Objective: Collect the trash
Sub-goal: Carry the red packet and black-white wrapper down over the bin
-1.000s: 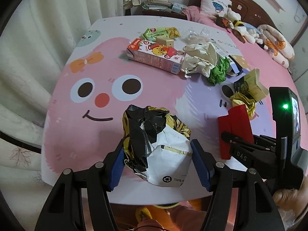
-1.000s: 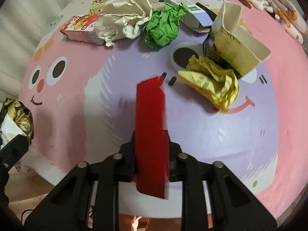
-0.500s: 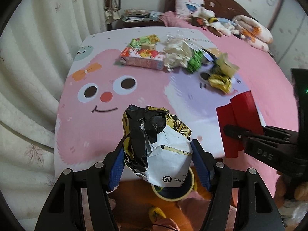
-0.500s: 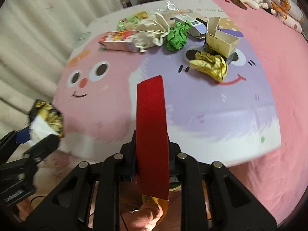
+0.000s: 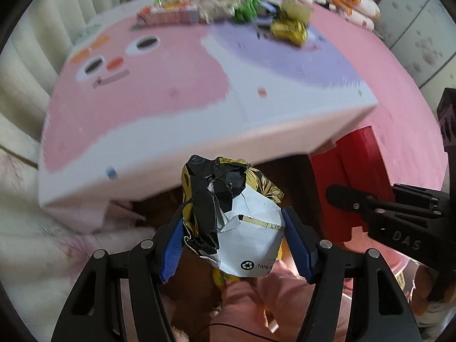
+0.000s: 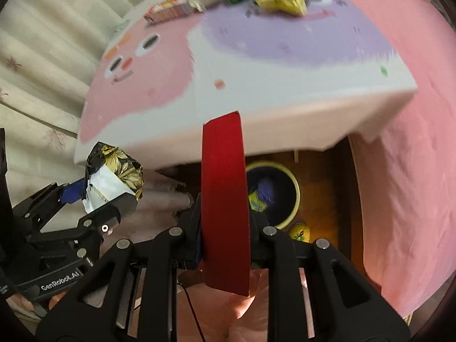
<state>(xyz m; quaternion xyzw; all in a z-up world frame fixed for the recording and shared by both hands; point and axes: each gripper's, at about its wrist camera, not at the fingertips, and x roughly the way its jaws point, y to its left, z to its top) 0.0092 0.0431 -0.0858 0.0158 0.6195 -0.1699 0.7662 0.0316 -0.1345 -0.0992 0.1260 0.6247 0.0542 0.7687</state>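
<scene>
My left gripper [image 5: 236, 236] is shut on a crumpled black, gold and white paper bag [image 5: 233, 219], held off the near edge of the table [image 5: 199, 131]. That bag [image 6: 114, 176] also shows at the left of the right wrist view. A flat red carton [image 6: 223, 199] stands upright between the fingers of my right gripper [image 6: 225, 239], which is shut on it. The same carton [image 5: 356, 182] shows at the right of the left wrist view. A yellow-rimmed bin [image 6: 285, 196] sits on the floor below the table edge, just right of the red carton, with trash inside.
More trash lies blurred at the table's far side: a crumpled yellow wrapper [image 5: 289, 30], a green paper ball [image 5: 245, 10], a snack box [image 5: 168, 14]. A pink bed [image 5: 404, 119] borders the right. Curtains [image 6: 51, 65] hang left. A person's pink-clad legs [image 5: 270, 307] are below.
Both grippers have pulled back from over the tabletop to beyond its near edge, still holding the bag and the carton. The bin on the floor has come into the right wrist view.
</scene>
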